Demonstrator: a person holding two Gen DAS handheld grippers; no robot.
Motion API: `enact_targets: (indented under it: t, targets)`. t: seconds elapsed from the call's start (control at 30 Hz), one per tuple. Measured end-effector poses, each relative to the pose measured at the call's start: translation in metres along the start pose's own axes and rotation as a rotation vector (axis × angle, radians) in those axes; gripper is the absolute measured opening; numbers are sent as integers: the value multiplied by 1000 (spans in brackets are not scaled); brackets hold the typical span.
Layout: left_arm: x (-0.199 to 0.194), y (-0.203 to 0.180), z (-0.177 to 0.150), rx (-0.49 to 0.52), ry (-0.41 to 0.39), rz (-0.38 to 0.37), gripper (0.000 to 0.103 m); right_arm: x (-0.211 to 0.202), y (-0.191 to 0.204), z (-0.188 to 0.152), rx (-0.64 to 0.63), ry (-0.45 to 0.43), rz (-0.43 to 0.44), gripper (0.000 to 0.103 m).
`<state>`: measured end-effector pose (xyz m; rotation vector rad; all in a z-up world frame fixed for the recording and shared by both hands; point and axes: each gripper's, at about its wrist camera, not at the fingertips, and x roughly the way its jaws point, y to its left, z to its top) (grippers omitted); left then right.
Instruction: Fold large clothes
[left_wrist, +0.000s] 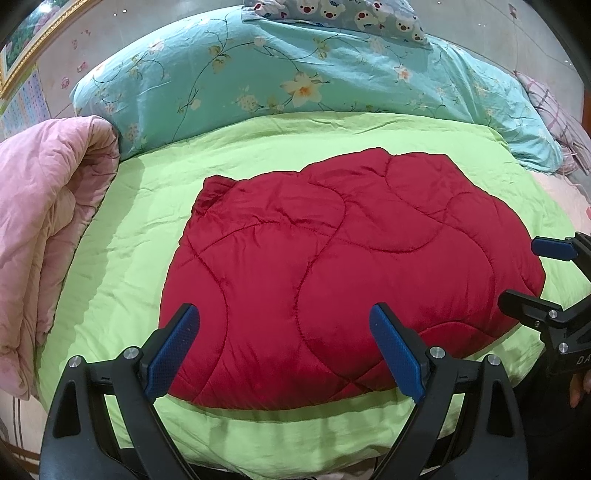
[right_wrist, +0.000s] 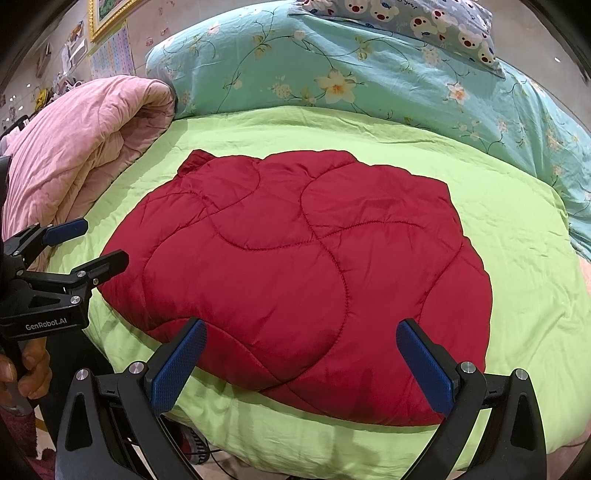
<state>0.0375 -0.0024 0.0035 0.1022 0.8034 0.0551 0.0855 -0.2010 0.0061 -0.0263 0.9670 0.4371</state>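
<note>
A red quilted padded garment (left_wrist: 332, 266) lies folded into a rounded bundle on a light green quilt (left_wrist: 122, 236). It also shows in the right wrist view (right_wrist: 295, 273) on the same green quilt (right_wrist: 517, 258). My left gripper (left_wrist: 284, 347) is open and empty, held above the garment's near edge. My right gripper (right_wrist: 301, 365) is open and empty above the near edge too. The right gripper also shows at the right edge of the left wrist view (left_wrist: 532, 275), open. The left gripper shows at the left of the right wrist view (right_wrist: 96, 243), open.
A folded pink quilt (left_wrist: 44, 229) lies to the left, also in the right wrist view (right_wrist: 81, 147). A turquoise floral duvet (left_wrist: 258, 74) is piled behind. A bear-print pillow (left_wrist: 343, 14) lies on top. A plaid pillow (left_wrist: 554, 110) is at far right.
</note>
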Motion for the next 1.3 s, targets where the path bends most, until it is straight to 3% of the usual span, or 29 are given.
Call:
enact_targets:
  t: [1.3]
  targets:
    - [-1, -3, 2, 2, -12, -14, 94, -2, -4, 3, 6, -9, -3, 103]
